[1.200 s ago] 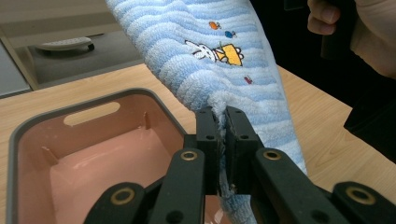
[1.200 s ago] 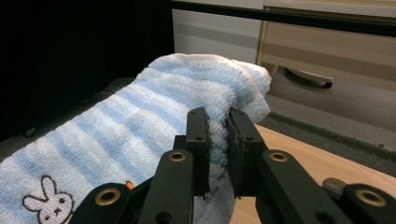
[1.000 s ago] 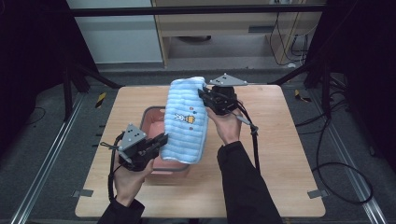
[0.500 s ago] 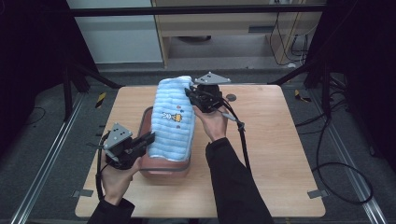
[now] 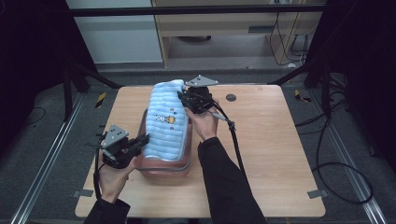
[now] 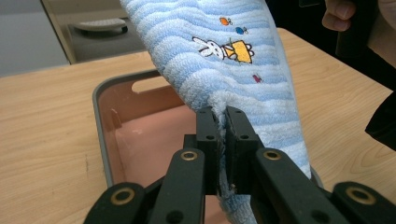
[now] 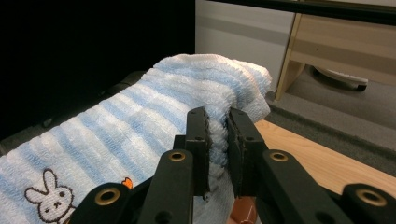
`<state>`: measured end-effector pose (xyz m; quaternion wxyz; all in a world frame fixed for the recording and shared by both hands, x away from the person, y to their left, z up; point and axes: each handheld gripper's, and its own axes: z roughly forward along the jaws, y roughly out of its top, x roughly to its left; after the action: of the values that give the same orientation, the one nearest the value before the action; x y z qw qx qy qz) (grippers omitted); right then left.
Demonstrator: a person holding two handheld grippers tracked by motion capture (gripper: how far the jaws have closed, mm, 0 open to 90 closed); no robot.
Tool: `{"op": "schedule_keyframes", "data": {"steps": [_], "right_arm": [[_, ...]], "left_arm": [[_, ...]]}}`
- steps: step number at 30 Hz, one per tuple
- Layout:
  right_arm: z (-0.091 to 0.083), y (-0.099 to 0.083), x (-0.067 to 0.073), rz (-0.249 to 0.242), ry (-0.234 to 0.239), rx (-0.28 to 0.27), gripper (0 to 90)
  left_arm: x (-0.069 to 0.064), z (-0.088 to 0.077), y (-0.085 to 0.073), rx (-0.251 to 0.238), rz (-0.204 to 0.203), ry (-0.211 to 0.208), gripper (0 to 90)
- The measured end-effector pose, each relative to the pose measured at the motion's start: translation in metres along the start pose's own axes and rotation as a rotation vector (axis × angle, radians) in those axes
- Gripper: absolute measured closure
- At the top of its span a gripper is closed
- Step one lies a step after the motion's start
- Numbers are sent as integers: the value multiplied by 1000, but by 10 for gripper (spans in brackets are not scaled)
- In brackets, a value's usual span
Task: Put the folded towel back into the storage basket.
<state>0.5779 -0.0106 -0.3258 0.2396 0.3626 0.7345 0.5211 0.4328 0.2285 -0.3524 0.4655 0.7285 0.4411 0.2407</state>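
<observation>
Both hands have shifted left, carrying towel over pink bin on worktop. Left gripper clamps near end, right gripper far end; long axis runs between them, along bin.

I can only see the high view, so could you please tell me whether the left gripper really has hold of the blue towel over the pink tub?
Observer: Yes, the left gripper is shut on an edge of the towel; the cloth is pinched between its jaws.
Operator: Thank you. Does the right gripper grip it as well?
Observer: It does. The right gripper is shut on a fold near the towel's bunched end.
Operator: Is there anything inside the tub?
Observer: In the left gripper view, the part of the tub not hidden by the towel looks bare, with a handle slot in its far wall.
</observation>
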Motion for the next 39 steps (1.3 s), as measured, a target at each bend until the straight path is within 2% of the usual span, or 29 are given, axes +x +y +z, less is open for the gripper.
{"op": "schedule_keyframes", "data": {"steps": [8, 17, 24, 28, 39], "right_arm": [[11, -16, -4, 18, 1, 23, 798], [22, -29, -7, 10, -1, 56, 798], [31, -41, -7, 15, -1, 75, 798], [36, -47, -7, 15, 2, 84, 798], [50, -61, -2, 11, 12, 113, 798]], "left_arm": [[2, 14, -10, 37, -2, 7, 851], [-1, 26, -19, 85, 30, 23, 851], [-2, 32, -25, 109, 34, 30, 851], [1, 34, -29, 117, 21, 33, 851], [5, 39, -40, 154, 17, 45, 851]]}}
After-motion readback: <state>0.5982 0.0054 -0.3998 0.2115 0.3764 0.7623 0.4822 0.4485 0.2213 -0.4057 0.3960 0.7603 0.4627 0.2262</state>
